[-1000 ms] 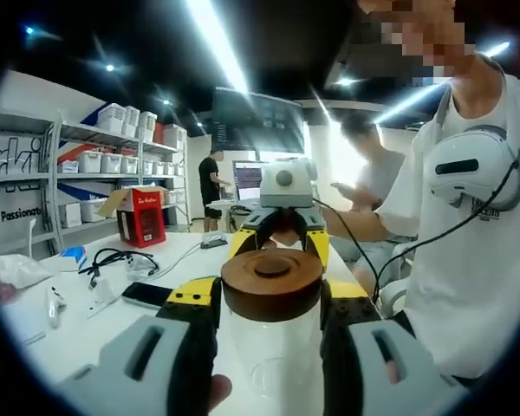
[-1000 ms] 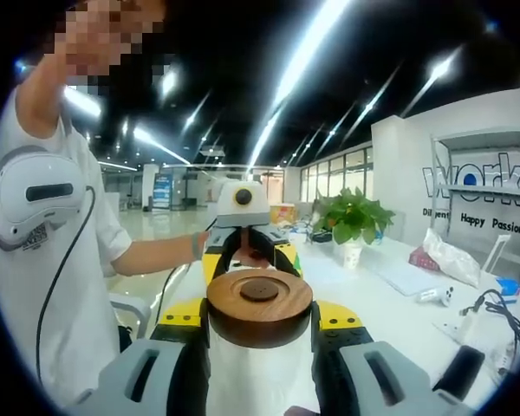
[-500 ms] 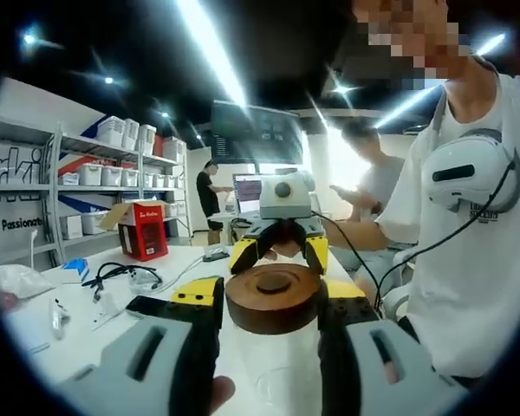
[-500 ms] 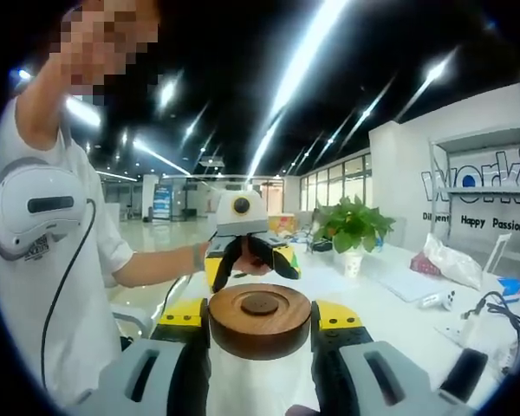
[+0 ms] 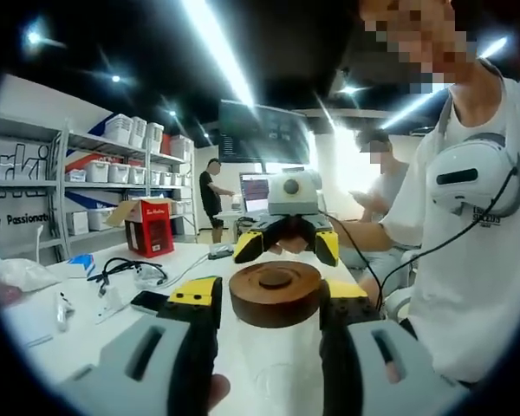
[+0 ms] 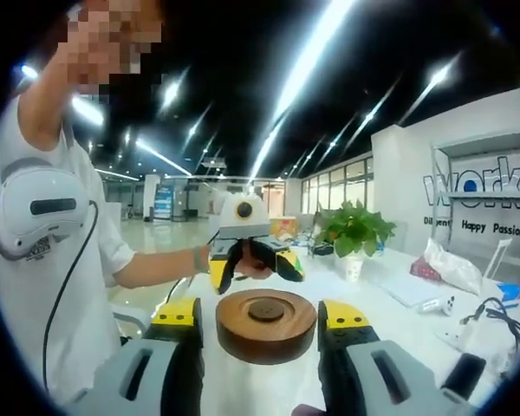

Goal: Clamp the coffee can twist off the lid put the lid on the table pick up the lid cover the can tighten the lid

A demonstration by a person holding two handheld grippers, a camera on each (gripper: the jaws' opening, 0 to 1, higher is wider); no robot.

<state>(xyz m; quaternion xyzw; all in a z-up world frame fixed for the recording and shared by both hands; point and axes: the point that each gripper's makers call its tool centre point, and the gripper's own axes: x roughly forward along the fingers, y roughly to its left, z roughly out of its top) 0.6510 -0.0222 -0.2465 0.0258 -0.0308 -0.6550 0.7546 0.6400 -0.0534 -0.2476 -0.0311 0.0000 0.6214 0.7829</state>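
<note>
A clear glass coffee can (image 5: pixel 273 368) with a round brown wooden lid (image 5: pixel 275 293) on top stands between my left gripper's (image 5: pixel 269 299) jaws, which press on its glass sides. Just beyond the lid my right gripper (image 5: pixel 286 247) faces me, its jaws spread and off the wood. In the right gripper view the lid (image 6: pixel 266 322) sits between my right gripper's (image 6: pixel 264 314) jaws with a small gap on each side. Behind it is the left gripper (image 6: pixel 256 269), held by a hand; the lid hides its tips.
The white table (image 5: pixel 61 334) carries a phone (image 5: pixel 147 301), black cables (image 5: pixel 126 264) and a red box (image 5: pixel 152 227) to the left. Shelves (image 5: pixel 87 169) line the wall. A seated person (image 5: pixel 377 191) is behind. A potted plant (image 6: pixel 354 227) stands on the far side.
My right gripper's jaws have spread off the lid and it has drawn back a little. The left gripper keeps its hold on the can.
</note>
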